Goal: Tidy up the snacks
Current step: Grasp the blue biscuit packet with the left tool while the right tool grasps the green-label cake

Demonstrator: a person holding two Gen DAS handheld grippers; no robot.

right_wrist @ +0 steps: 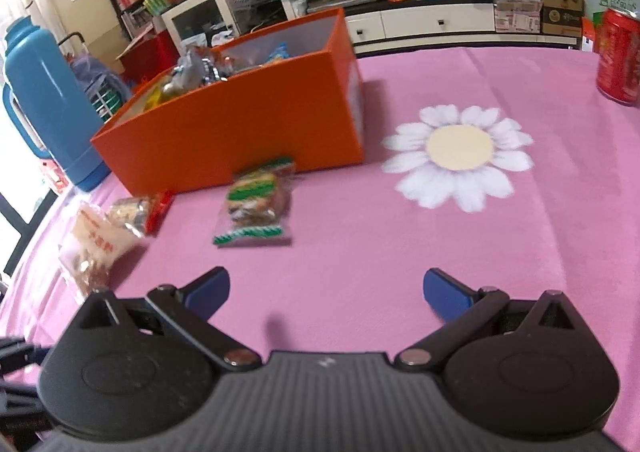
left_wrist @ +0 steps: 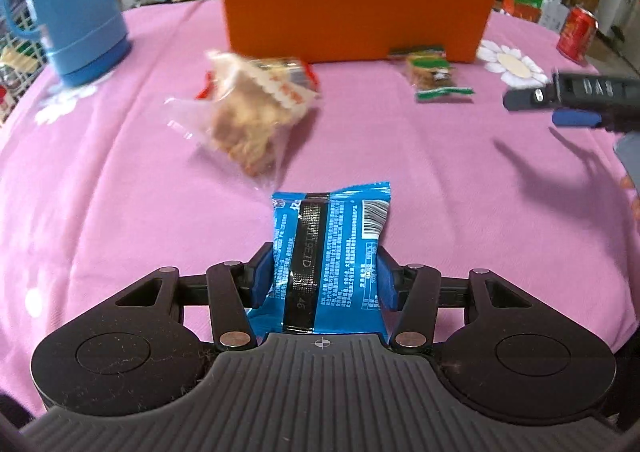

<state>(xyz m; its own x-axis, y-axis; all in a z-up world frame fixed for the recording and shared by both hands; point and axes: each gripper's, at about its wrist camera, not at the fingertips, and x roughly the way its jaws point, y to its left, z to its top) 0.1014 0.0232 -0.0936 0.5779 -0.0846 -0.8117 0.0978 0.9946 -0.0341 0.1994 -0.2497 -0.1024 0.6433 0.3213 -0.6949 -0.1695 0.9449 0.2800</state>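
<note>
My left gripper (left_wrist: 325, 272) is shut on a blue snack packet (left_wrist: 330, 248), its blue pads pressing both sides, above the pink tablecloth. Ahead lie a clear bag of brown snacks (left_wrist: 248, 119) and a green-trimmed packet (left_wrist: 434, 73), in front of an orange box (left_wrist: 352, 23) that holds several snacks. My right gripper (right_wrist: 326, 292) stands open over bare cloth with nothing between its fingers; it also shows at the right edge (left_wrist: 560, 103) of the left wrist view. From the right wrist, the green-trimmed packet (right_wrist: 256, 207), the clear bag (right_wrist: 96, 244) and the orange box (right_wrist: 240, 131) lie ahead and to the left.
A blue thermos (left_wrist: 68, 3) stands at the far left of the table, a red can (left_wrist: 578, 33) at the far right. A white daisy print (right_wrist: 460, 155) marks the cloth right of the box. Shelves and cabinets crowd the room behind the table.
</note>
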